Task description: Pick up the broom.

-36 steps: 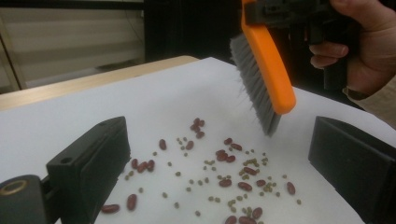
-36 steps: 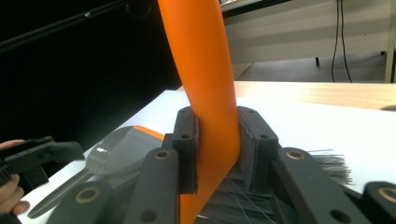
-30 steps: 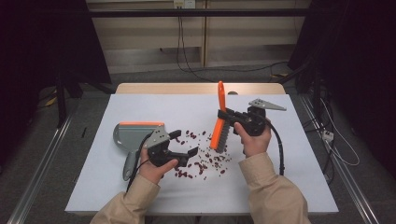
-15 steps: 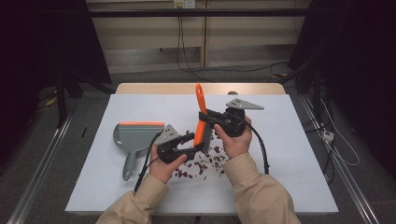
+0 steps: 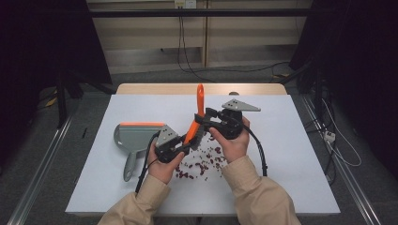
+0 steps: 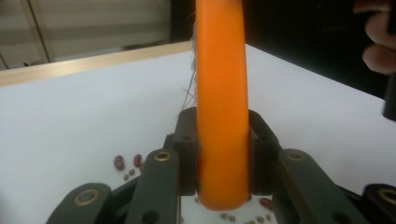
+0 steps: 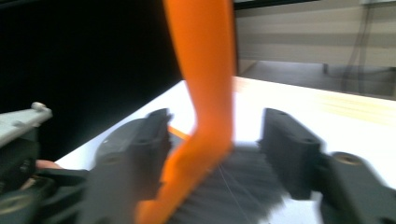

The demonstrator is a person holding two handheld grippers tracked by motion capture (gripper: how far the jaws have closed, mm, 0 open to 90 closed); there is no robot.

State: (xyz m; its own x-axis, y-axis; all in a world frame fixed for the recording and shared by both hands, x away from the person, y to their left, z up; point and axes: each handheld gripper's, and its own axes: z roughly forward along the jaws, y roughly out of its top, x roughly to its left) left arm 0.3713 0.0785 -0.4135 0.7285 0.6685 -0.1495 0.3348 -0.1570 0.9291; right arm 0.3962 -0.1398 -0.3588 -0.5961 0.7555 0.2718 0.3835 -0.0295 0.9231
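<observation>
The sweeping has not really begun: the beans [image 5: 201, 161] lie scattered loose on the white table [image 5: 291, 154], between the person's forearms, and the dustpan [image 5: 133, 138] sits apart at the left with nothing visible in it. The brush [image 5: 197, 117] is held up above the beans, its orange handle pointing upward. The left claw [image 5: 185, 147] is pinching the handle near its lower end, jaws pressed against both sides in the left gripper view. The right claw [image 5: 202, 123] sits around the bristle end; its jaws look spread with gaps beside the brush, though that view is blurred. Left to do: lower the brush, gather the beans, push them into the dustpan.
</observation>
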